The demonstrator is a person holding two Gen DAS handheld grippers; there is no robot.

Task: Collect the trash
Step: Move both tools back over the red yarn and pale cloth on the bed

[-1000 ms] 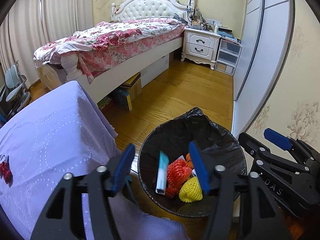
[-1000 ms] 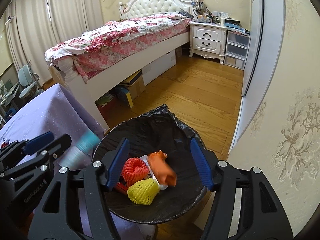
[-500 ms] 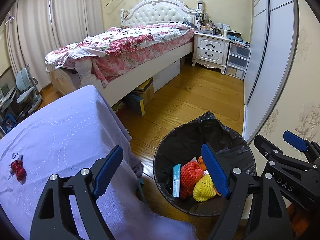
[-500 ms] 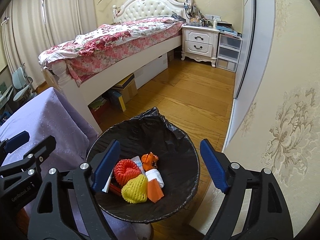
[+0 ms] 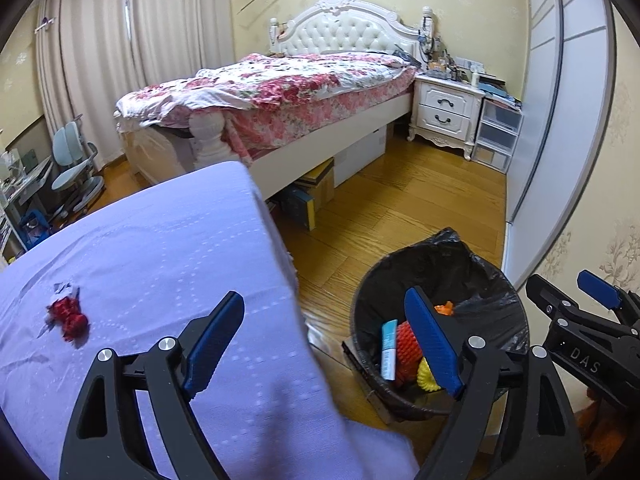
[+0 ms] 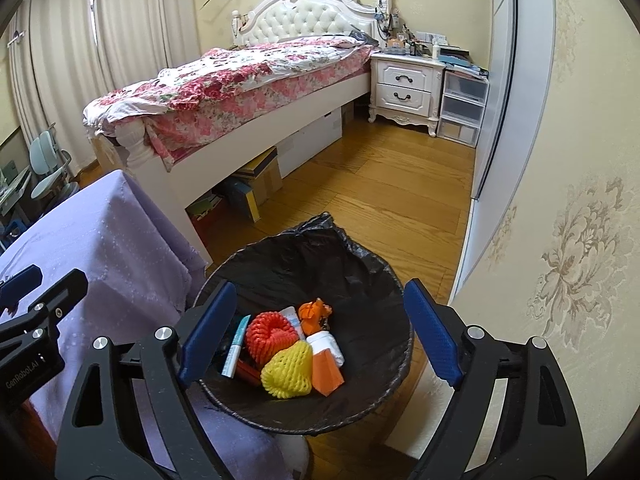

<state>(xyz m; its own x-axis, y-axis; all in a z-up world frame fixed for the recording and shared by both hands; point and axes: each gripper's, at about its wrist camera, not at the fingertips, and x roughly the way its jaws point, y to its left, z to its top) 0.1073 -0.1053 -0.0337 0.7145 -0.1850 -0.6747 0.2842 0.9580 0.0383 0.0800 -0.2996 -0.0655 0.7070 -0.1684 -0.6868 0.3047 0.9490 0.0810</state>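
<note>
The left tongs [image 5: 324, 344] are held wide apart and empty, levelled above the table [image 5: 168, 248] edge, one finger over the purple cloth, the other over the bin [image 5: 492, 280]. The right tongs [image 6: 316, 332] are likewise spread wide with nothing gripped, poised directly over the bin [image 6: 304, 256]. Red trash [image 5: 70, 318] is seen lying on the table, well apart from the bin, where yellow netting [image 6: 288, 370] and other scraps are gathered
</note>
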